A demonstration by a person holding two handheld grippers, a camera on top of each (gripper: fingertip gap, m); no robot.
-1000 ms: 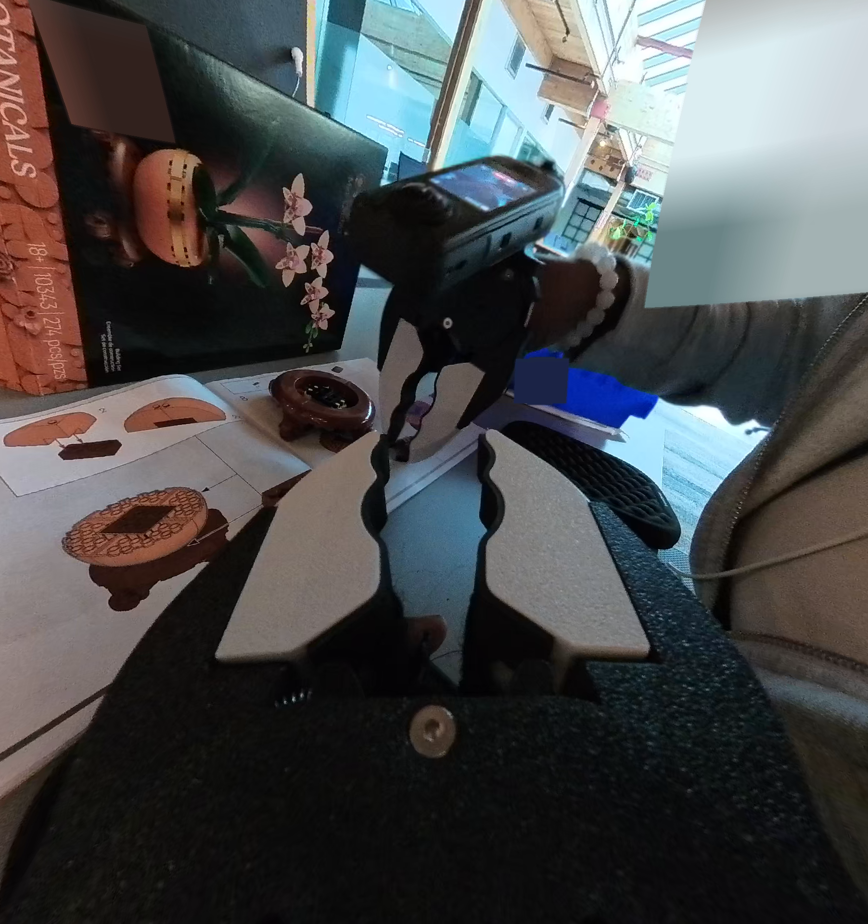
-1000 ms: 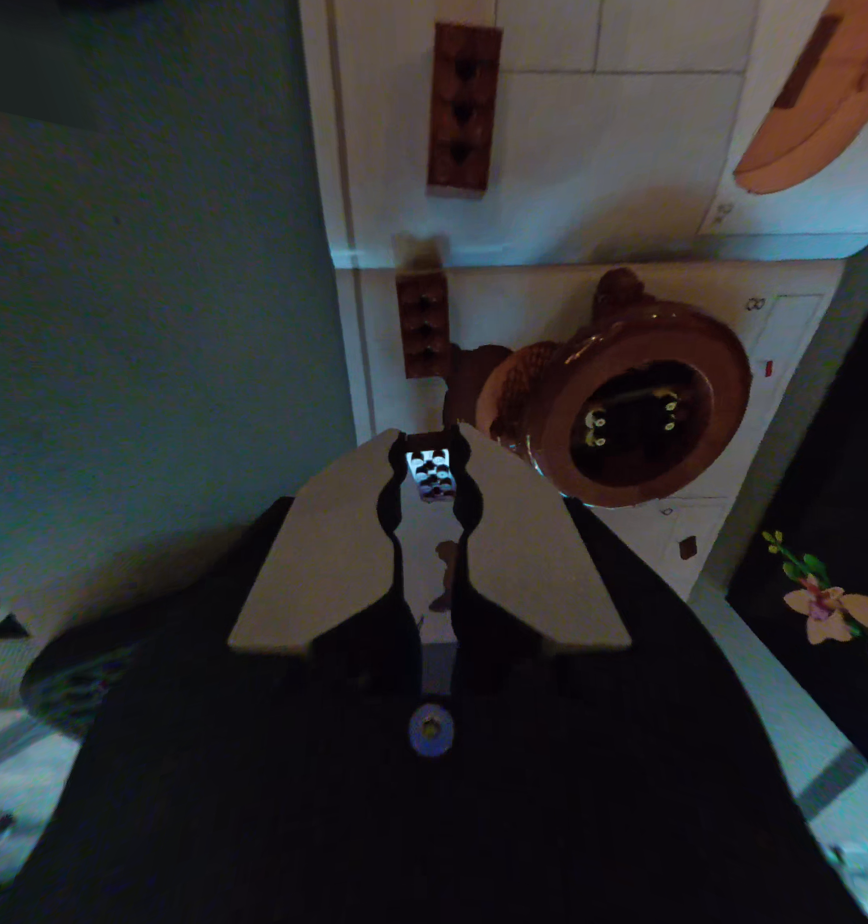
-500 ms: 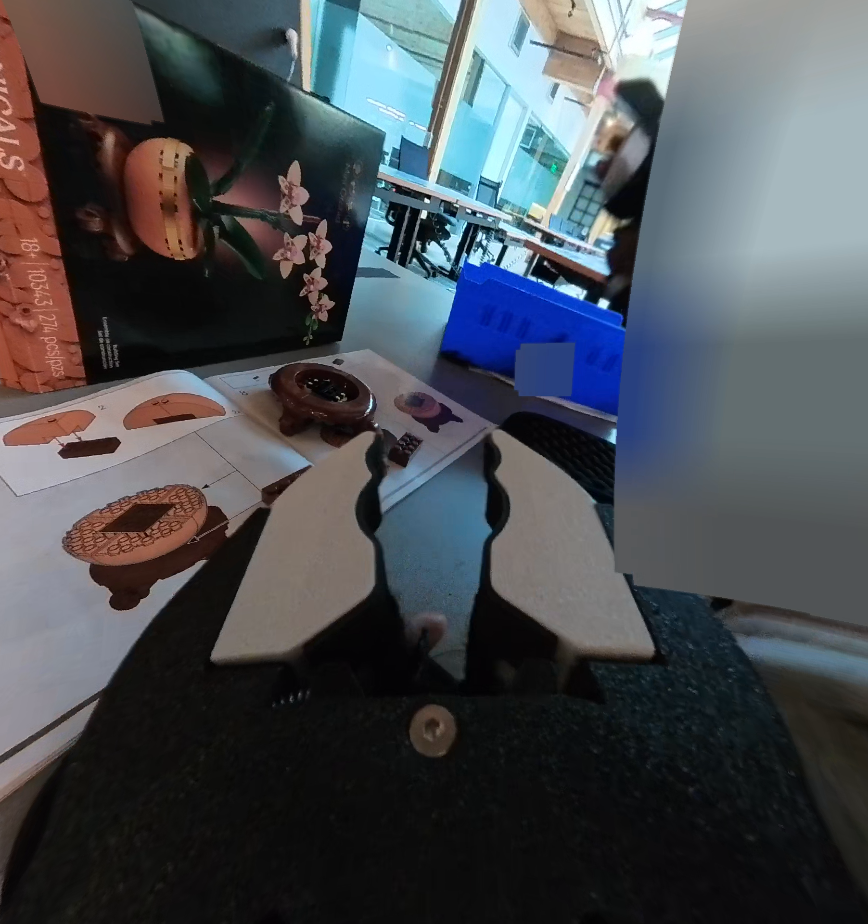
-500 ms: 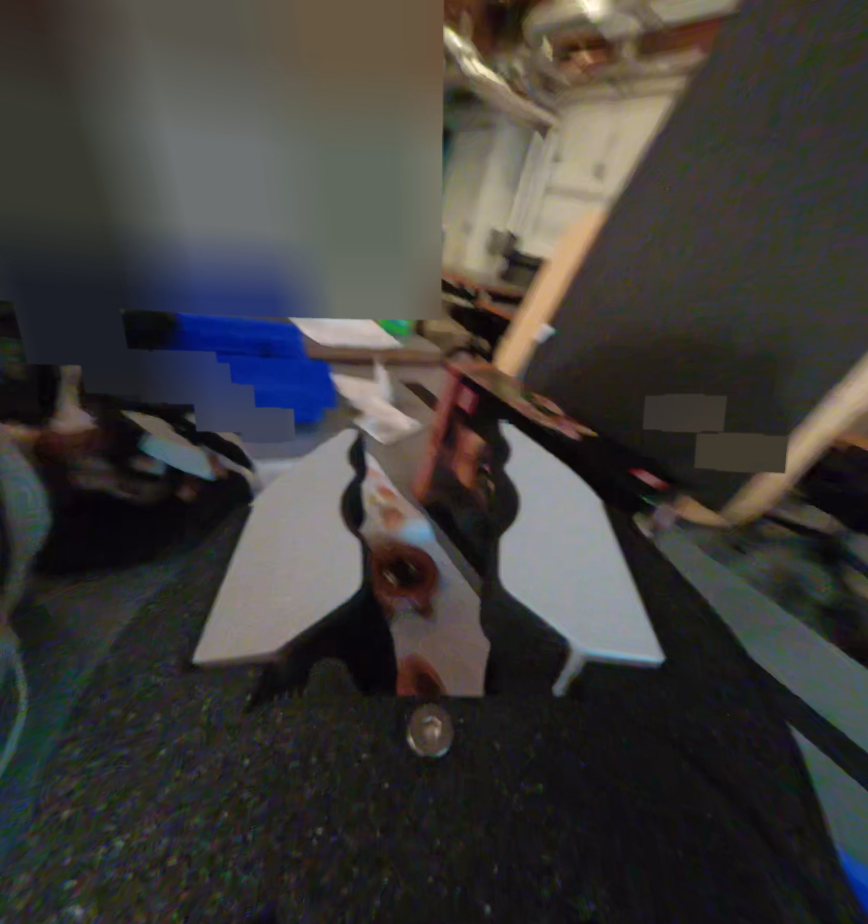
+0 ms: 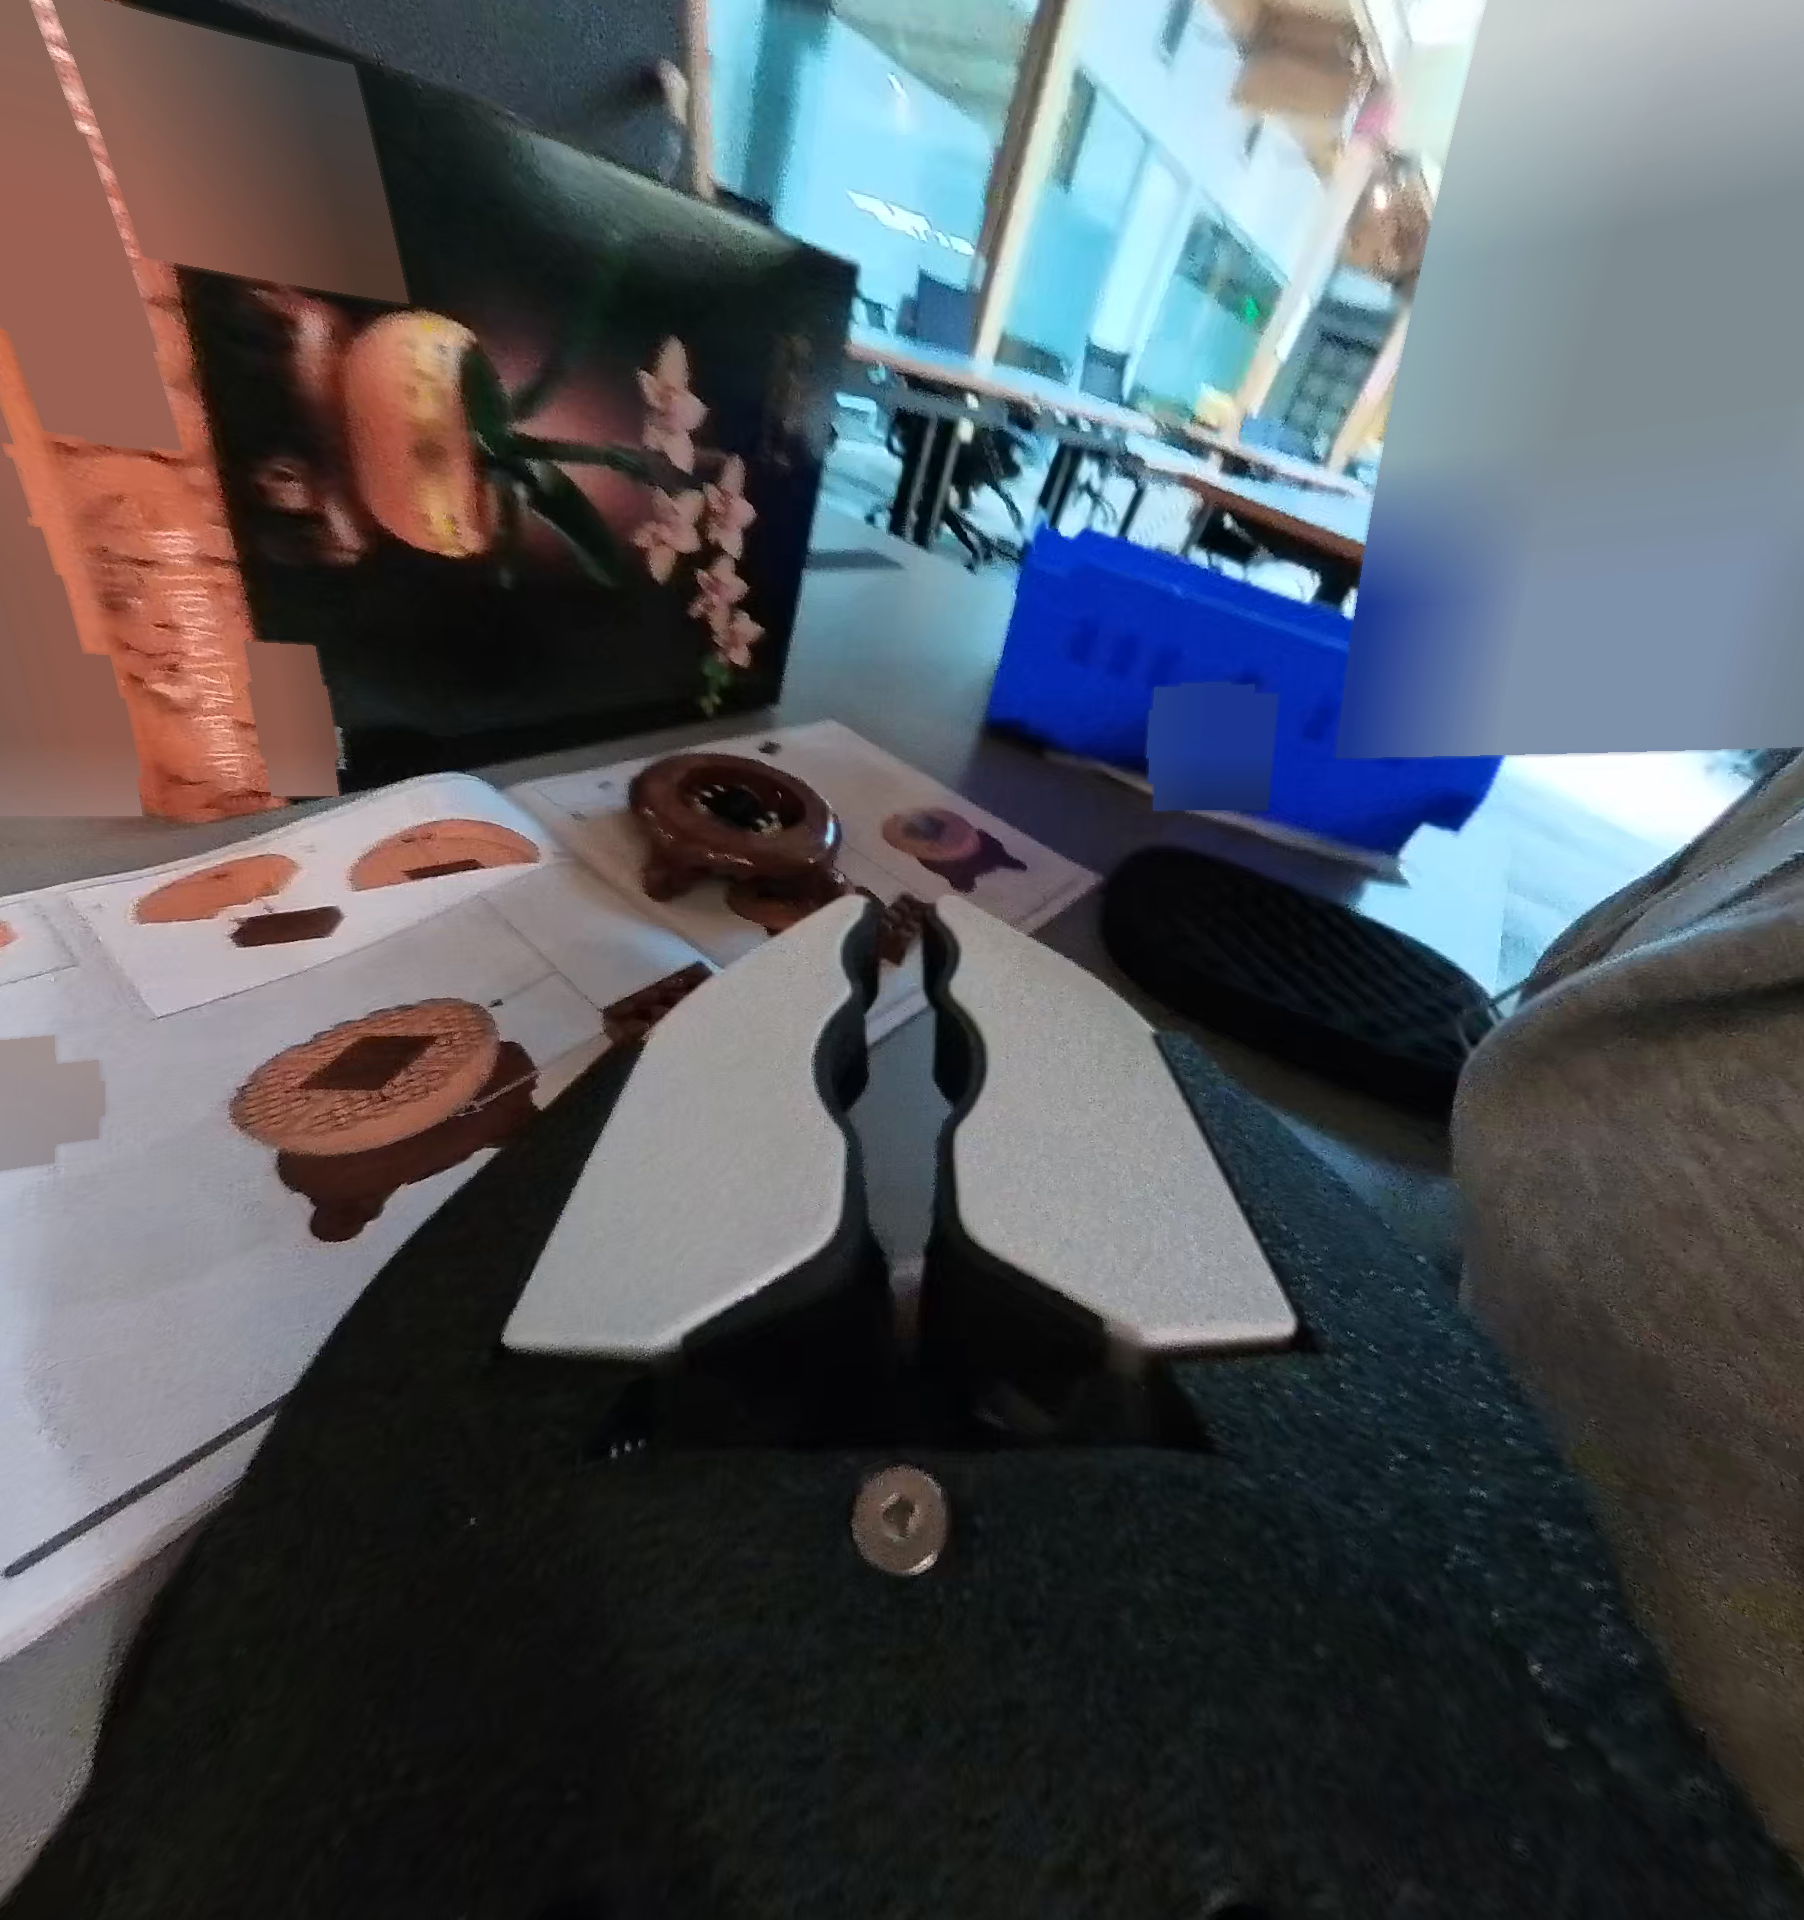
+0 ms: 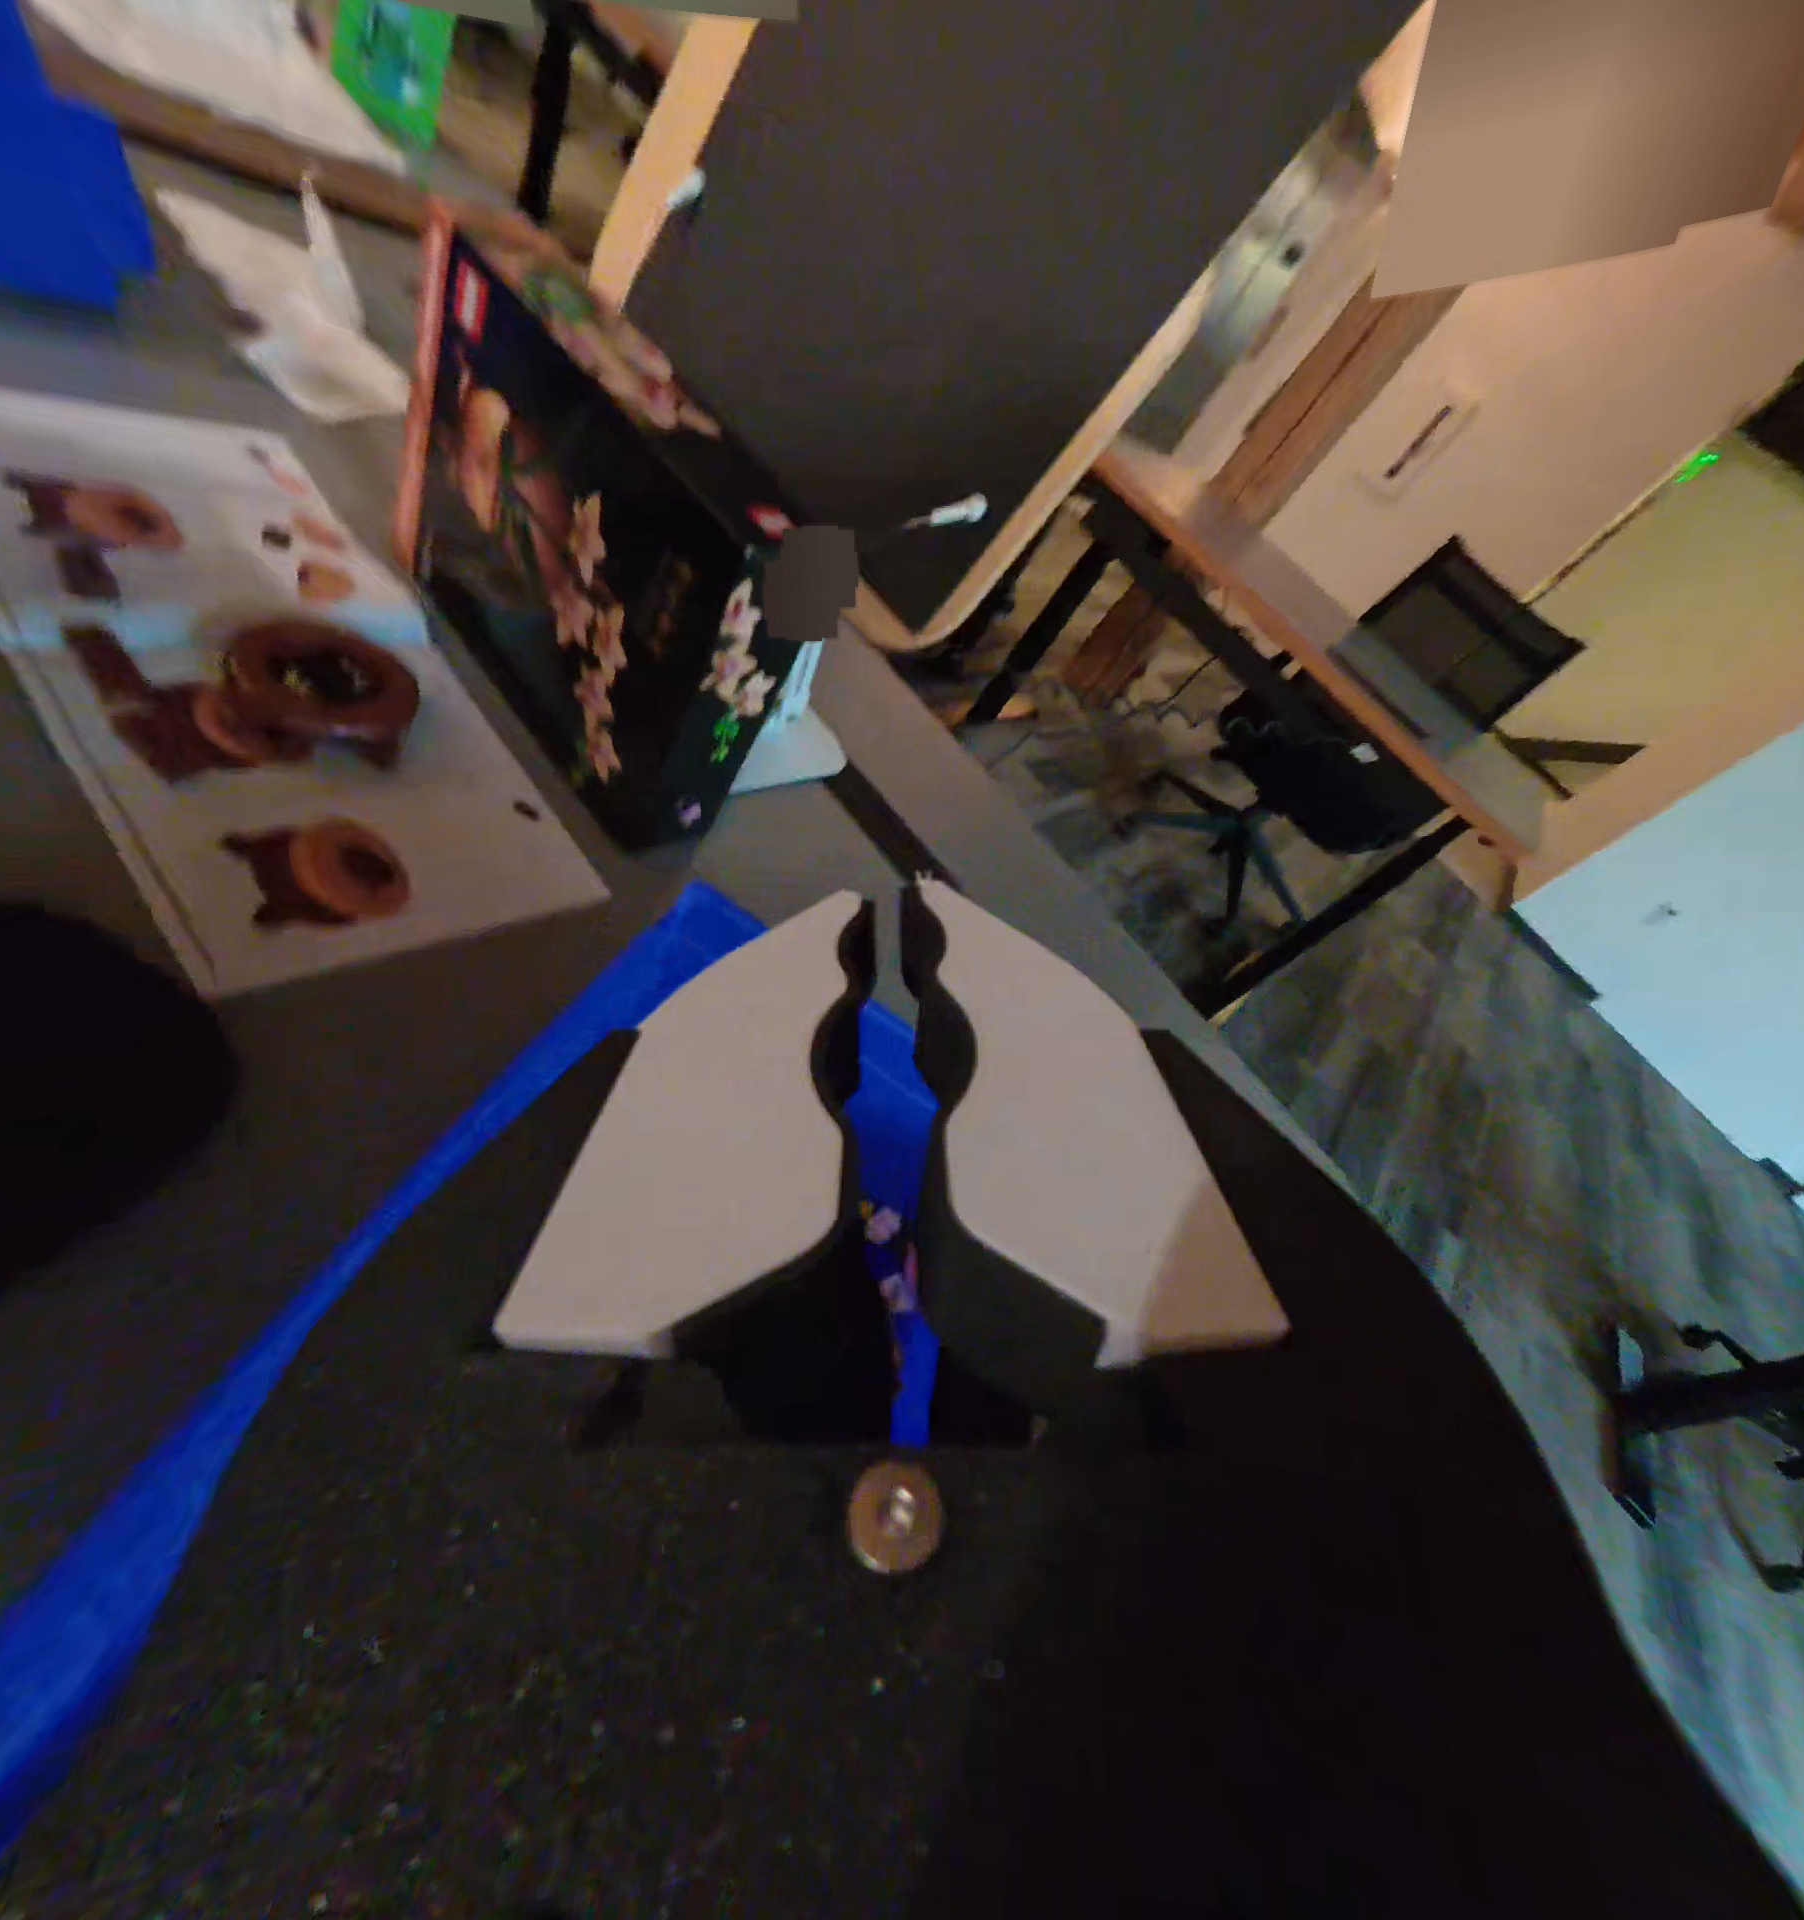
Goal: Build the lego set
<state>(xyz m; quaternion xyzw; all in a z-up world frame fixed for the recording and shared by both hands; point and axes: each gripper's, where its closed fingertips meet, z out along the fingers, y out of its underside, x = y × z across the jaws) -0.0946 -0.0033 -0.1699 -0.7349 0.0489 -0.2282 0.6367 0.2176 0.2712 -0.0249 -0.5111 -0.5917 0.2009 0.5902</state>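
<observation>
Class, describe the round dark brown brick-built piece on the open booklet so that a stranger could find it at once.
Find the open instruction booklet lying before the upright dark box with pink flowers. On its right-hand page stands the dark brown ring-shaped piece. Unlike the flat printed pictures around it, it is solid, glossy, raised on small feet, with a dark hollow centre.

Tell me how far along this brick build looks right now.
Done: a round brown base stands assembled on the open instruction booklet. In hand: nothing plainly. The left gripper is nearly closed, just short of a loose brown brick. The right gripper is closed above a blue bin. Left: that brick lies unattached, and no built flowers like those on the box show.
</observation>
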